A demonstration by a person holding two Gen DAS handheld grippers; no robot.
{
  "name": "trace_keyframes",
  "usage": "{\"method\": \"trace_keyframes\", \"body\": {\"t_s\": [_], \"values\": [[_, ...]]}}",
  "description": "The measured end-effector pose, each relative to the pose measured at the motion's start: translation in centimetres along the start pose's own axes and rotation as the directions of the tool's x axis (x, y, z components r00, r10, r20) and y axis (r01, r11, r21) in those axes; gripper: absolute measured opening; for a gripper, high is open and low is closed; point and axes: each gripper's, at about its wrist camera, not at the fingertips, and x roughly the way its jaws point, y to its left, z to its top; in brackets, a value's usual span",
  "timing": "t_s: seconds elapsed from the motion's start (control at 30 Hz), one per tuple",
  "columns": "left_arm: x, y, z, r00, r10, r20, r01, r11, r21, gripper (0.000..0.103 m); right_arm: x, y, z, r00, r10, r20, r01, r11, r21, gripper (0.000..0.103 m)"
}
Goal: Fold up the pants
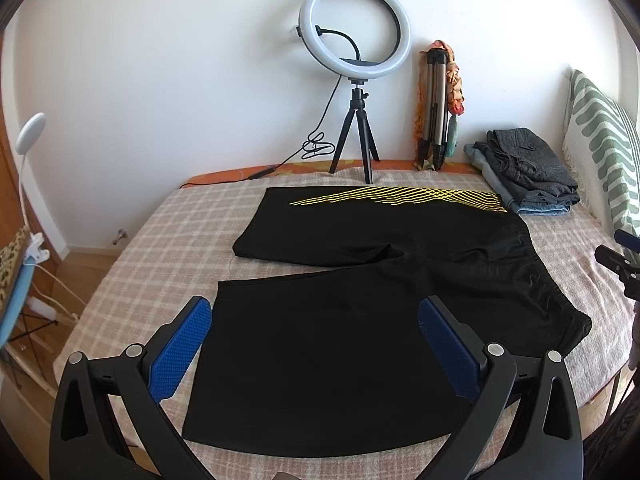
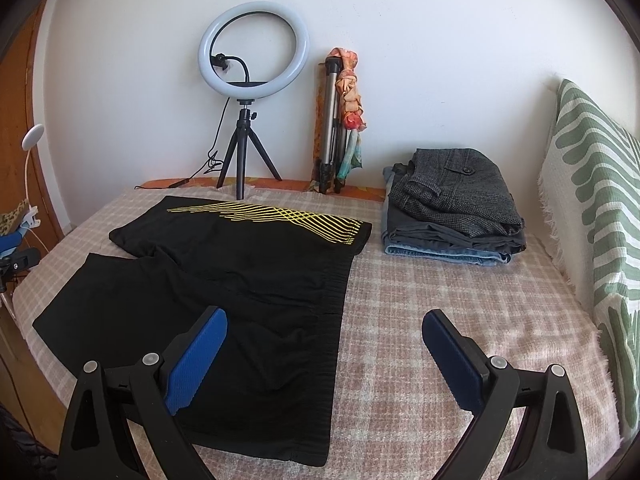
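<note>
Lying flat: black shorts (image 1: 360, 320) with yellow lines near one leg, spread unfolded across the bed (image 1: 120, 248), waistband toward the right side
Bed cover: pink and cream checked blanket (image 2: 460, 340), mostly smooth
Left hand-held gripper (image 1: 315, 320): fingers spread wide, hovering over the near leg of the shorts, holding nothing
Right hand-held gripper (image 2: 324, 332): fingers spread wide, above the waistband edge, one finger over the shorts and the other over bare blanket
Far right of bed: folded stack of clothes (image 2: 452, 208), just beside the shorts
Back wall: white, with a ring light (image 1: 355, 28) on a small tripod and a folded tripod (image 1: 434, 112) leaning beside it
Right edge: green and white patterned pillow (image 2: 592, 216)
</note>
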Motion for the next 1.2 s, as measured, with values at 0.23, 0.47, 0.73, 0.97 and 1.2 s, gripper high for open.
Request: {"method": "trace_keyframes", "body": {"t_s": [0.23,0.47,0.73,0.97,1.2], "values": [[2.4,2.3,1.1,0.997,-0.037,-0.061,0.033,0.997,-0.068,0.092,1.4,-0.2,1.6,0.999,0.046,0.015,-0.045,0.997,-0.061,0.098],[5.2,4.7,4.7,0.995,-0.042,-0.093,0.036,0.997,-0.062,0.084,4.3,-2.1,4.5,0.989,0.145,-0.034,-0.145,0.989,-0.018,0.09],[10.1,7.6,9.0,0.987,-0.038,-0.156,0.027,0.997,-0.067,0.076,9.9,-0.8,9.8,0.964,0.224,-0.141,-0.245,0.957,-0.153,0.078],[16.0,9.0,12.1,0.972,-0.071,-0.223,0.045,0.992,-0.118,0.071,16.8,1.5,14.3,0.923,0.299,-0.241,-0.349,0.915,-0.204,0.073],[21.7,8.8,13.4,0.955,-0.091,-0.282,0.062,0.992,-0.111,0.068,24.8,3.1,15.7,0.887,0.319,-0.333,-0.395,0.898,-0.192,0.065]]}}
